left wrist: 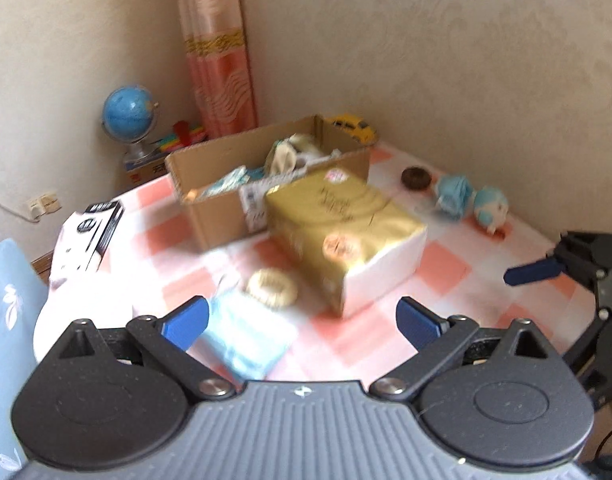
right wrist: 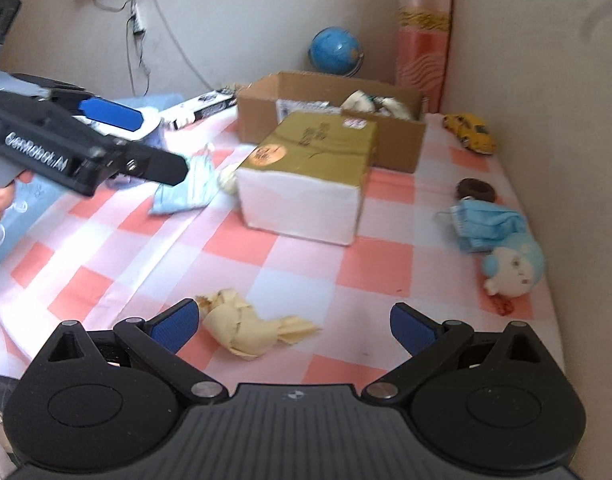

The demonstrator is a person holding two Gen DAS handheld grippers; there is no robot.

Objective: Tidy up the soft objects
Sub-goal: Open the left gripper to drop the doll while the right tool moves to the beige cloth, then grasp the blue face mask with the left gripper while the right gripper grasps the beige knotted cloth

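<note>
On the checked cloth (right wrist: 266, 264), the left gripper (left wrist: 302, 322) hangs spread and empty over a blue mask (left wrist: 246, 340), a pale ring (left wrist: 272, 287) just beyond. Mid-table a gold packet (right wrist: 306, 176) touches the open carton (right wrist: 329, 120) of soft bits. The right gripper (right wrist: 294, 326), spread and empty, hovers near a crumpled cloth (right wrist: 246, 328). Far right lie a second mask (right wrist: 485, 228) and plush (right wrist: 513, 268).

tablecloth (right wrist: 242, 248): pink and white checks
box top (right wrist: 317, 140): gold
mask (right wrist: 485, 224): light blue
toy car (right wrist: 469, 132): yellow
globe (right wrist: 334, 51): blue
</note>
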